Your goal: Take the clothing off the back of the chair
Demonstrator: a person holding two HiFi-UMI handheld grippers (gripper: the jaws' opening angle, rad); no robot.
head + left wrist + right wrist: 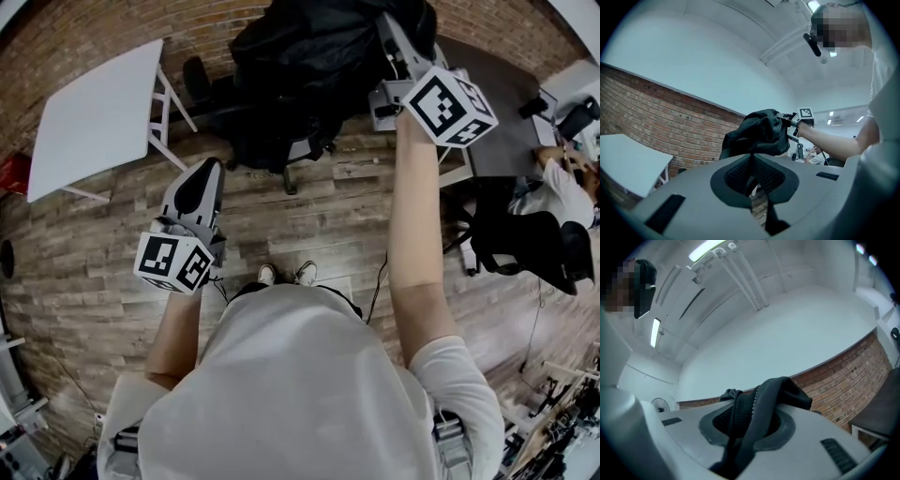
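Room: wood-plank floor (84, 281) running up to a red brick wall (112, 28), with pale walls and strip lights overhead in the two gripper views.
Table: a white table (94, 117) stands at the far-left edge of the floor, close to the brick wall and well apart from the chair.
Chair: an office chair (291, 173) stands at the far edge of the floor, straight ahead of the person. Only its base and a bit of grey frame show under the dark cloth.
Clothing: a black garment (319, 66) is bunched up and hangs from the right claw above the chair, covering its back and seat from this angle. I cannot tell whether it touches the backrest.
Right gripper (392, 33): held high on an outstretched arm, jaws pinched on a thick fold of the black clothing, whose ribbed edge runs down between them.
Left gripper (208, 169): held low and level near the person's left side, clear of the garment, jaws drawn together with nothing between them.
Person: white T-shirt, white shoes (286, 273) planted on the planks just short of the chair.
Right side: a dark desk (506, 122) with another person (553, 192) seated beside it.
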